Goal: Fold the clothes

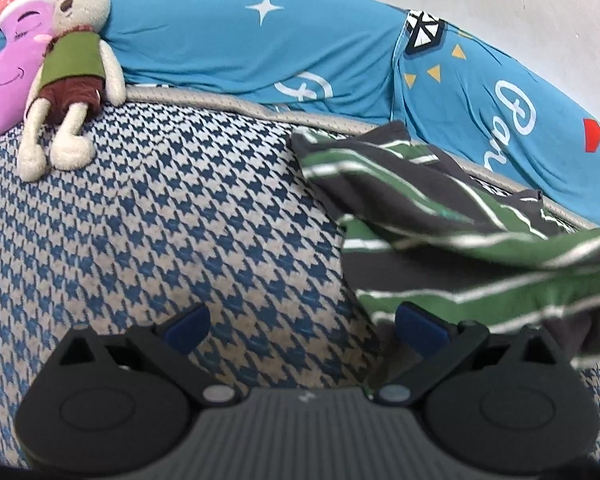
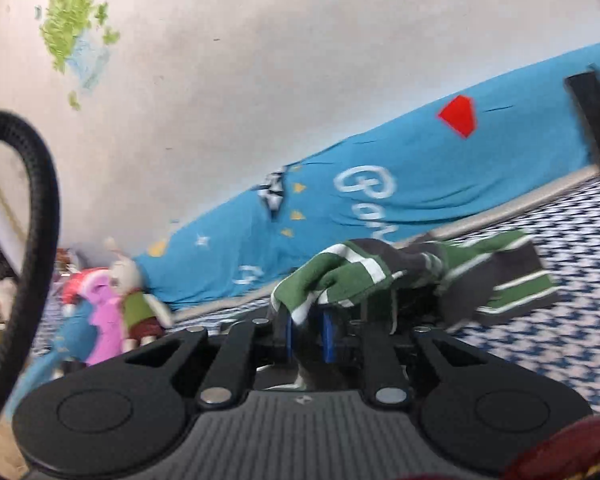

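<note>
A green, grey and white striped garment (image 1: 440, 240) lies partly folded on the blue-and-white houndstooth bed cover (image 1: 160, 220), at the right of the left wrist view. My left gripper (image 1: 304, 326) is open just above the cover, its right blue pad (image 1: 420, 326) at the garment's near edge, nothing between the fingers. In the right wrist view my right gripper (image 2: 310, 336) is shut on a bunched edge of the striped garment (image 2: 340, 280) and holds it lifted, while the rest trails down to the bed cover (image 2: 560, 340) on the right.
A long blue cushion cover with white stars and lettering (image 1: 280, 44) runs along the white wall (image 2: 260, 60). A beige plush rabbit (image 1: 72, 80) and a pink plush (image 1: 8, 68) lie at the far left. A black cable (image 2: 32, 208) loops at the left.
</note>
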{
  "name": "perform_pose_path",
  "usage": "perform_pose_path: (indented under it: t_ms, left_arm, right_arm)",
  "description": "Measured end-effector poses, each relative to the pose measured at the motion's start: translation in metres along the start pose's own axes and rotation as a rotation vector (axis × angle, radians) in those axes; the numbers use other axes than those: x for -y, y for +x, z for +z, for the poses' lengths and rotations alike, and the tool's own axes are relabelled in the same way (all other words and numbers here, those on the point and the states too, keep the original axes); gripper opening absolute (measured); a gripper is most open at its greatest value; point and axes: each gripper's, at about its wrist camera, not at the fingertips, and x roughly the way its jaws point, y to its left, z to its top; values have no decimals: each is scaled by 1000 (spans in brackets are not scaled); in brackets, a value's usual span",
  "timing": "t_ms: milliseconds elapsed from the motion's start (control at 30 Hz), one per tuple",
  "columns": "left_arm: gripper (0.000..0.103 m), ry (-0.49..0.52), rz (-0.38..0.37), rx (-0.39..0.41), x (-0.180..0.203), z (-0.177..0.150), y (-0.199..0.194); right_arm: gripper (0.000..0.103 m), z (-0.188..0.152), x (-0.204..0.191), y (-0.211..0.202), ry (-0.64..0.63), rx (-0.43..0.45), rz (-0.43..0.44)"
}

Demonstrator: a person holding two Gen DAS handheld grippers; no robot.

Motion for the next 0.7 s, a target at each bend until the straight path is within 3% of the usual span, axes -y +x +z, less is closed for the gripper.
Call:
perform_pose_path:
  t_ms: [233, 333, 700]
  left_arm:
    - [103, 25, 9, 37, 0, -5, -10]
    - [103, 22, 15, 48, -6, -11, -15]
    - [103, -50, 48, 57, -28, -10, -21]
  right_arm:
    - [27, -14, 2, -3, -20, -22, -310]
    - [28, -19, 3, -8, 1, 4, -381]
    - [33, -61, -42, 35, -99, -177, -157]
